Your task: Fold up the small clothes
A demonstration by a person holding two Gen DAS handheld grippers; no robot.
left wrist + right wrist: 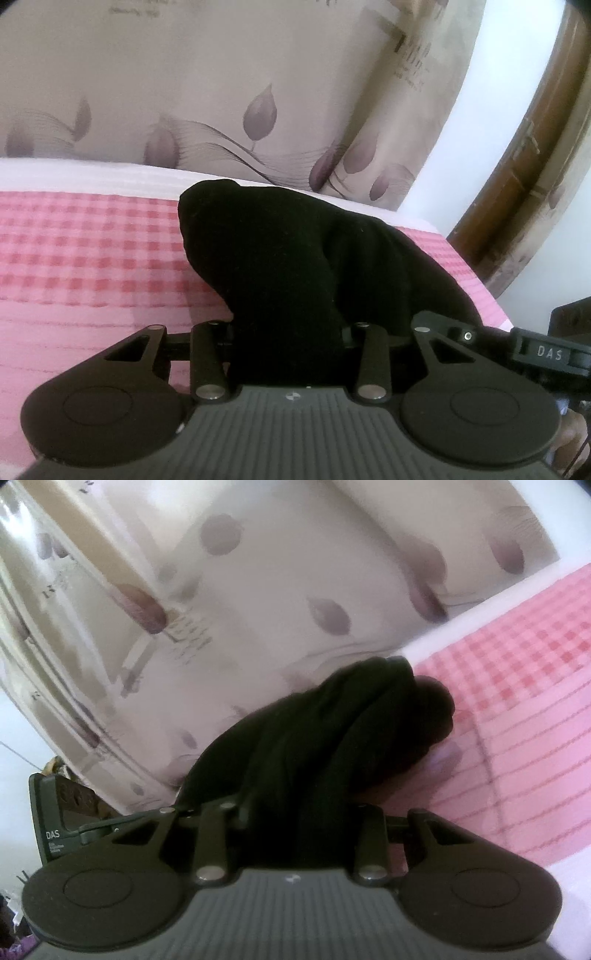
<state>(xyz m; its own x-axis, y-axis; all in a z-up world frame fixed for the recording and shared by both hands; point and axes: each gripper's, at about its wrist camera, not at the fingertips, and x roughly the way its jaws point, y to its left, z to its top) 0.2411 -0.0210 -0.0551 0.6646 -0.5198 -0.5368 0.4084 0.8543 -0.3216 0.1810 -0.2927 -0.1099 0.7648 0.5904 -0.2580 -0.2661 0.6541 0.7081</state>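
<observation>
Both grippers, left (291,332) and right (295,812), clamp the black garment (295,258) over the bed (92,258); next, fold toward 12 o'clock.

Black garment (295,266), plain, no pattern visible. Bedcover (92,251) pink: red-and-pink check band toward far side, paler pink with thin darker pink stripes nearer camera, white strip along far edge. Curtain (221,92) beige, printed with mauve-grey leaves and fine dark wavy lines. Wall (491,122) white. Door frame (524,166) brown wood. Left gripper (291,332) black, ribbed grey body. Right gripper (295,812) same black and grey, white lettering on side piece.
</observation>
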